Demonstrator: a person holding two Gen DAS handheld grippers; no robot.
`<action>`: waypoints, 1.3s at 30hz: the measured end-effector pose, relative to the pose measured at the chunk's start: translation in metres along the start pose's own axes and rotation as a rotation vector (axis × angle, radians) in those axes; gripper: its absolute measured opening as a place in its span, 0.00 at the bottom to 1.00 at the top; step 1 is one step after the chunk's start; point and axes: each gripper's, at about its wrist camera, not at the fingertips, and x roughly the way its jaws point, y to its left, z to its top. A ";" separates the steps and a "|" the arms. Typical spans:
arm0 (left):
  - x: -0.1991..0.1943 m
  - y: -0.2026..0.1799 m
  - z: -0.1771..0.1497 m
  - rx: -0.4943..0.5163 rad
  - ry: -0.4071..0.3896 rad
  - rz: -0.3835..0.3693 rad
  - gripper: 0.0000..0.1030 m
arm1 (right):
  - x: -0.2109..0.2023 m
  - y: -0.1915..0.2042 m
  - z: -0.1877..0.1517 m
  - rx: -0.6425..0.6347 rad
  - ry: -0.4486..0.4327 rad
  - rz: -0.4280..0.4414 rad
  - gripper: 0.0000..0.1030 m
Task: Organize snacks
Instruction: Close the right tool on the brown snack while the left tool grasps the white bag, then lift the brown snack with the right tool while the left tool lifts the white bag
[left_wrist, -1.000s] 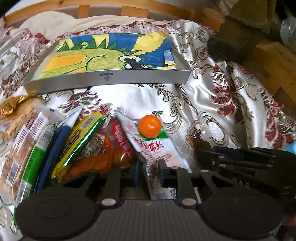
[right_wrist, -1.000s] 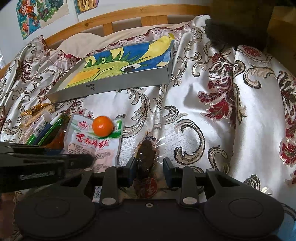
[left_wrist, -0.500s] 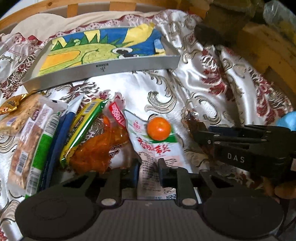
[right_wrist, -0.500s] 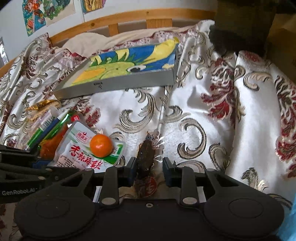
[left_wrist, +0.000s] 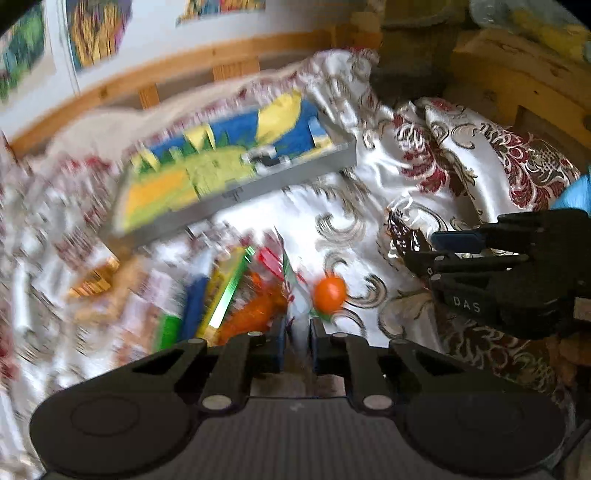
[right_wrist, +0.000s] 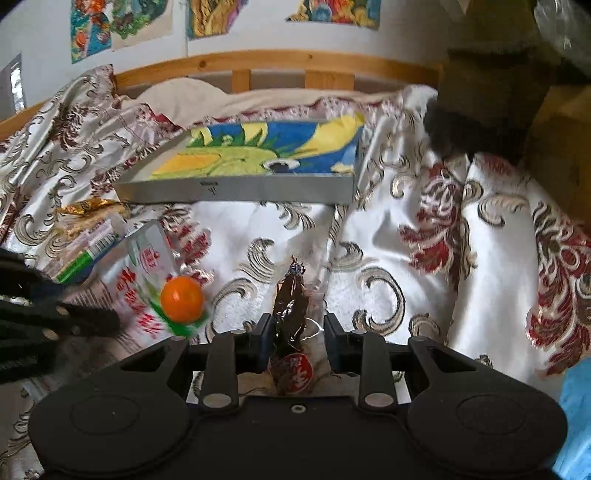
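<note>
- The left gripper (left_wrist: 296, 341) has its jaws closing on the near edge of a white snack packet with red lettering (right_wrist: 135, 286), pinched thin between the two pads; the packet is lifted and tilted up off the bed cover (right_wrist: 388, 229).
- A small orange ball (right_wrist: 182, 298) sits on the packet's green-printed end — in the left wrist view it shows just beyond and to the right of the jaws.
- The right gripper (right_wrist: 296, 334) pinches a dark brown snack in clear wrapping (right_wrist: 290, 306) with a red round label at its near end; the jaws stand partly spread, and the wrapper fills the gap between them. The snack points upright away from the camera.
- In the left wrist view the right gripper appears at the right edge, just beside the left one; that view is heavily blurred.
- Left of the white packet lies a loose pile of other snacks (left_wrist: 207, 295): a yellow-green bar, a blue stick, an orange bag and paler packets — details smeared by the blur.
- A shallow grey tray (right_wrist: 236, 191), lined with a blue, yellow and green drawing, lies further back on the bed cover, well apart from both grippers.
- Behind it runs a wooden bed rail (right_wrist: 273, 61), with coloured pictures (right_wrist: 122, 22) on the wall above.
</note>
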 end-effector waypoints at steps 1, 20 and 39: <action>-0.007 -0.001 0.001 0.023 -0.021 0.019 0.13 | -0.002 0.002 0.000 -0.007 -0.009 -0.001 0.30; -0.064 -0.005 0.007 0.155 -0.209 0.156 0.12 | -0.032 0.030 -0.001 -0.160 -0.200 -0.038 0.29; -0.048 0.014 0.015 0.091 -0.240 0.141 0.13 | 0.005 0.020 -0.008 -0.097 -0.033 0.015 0.45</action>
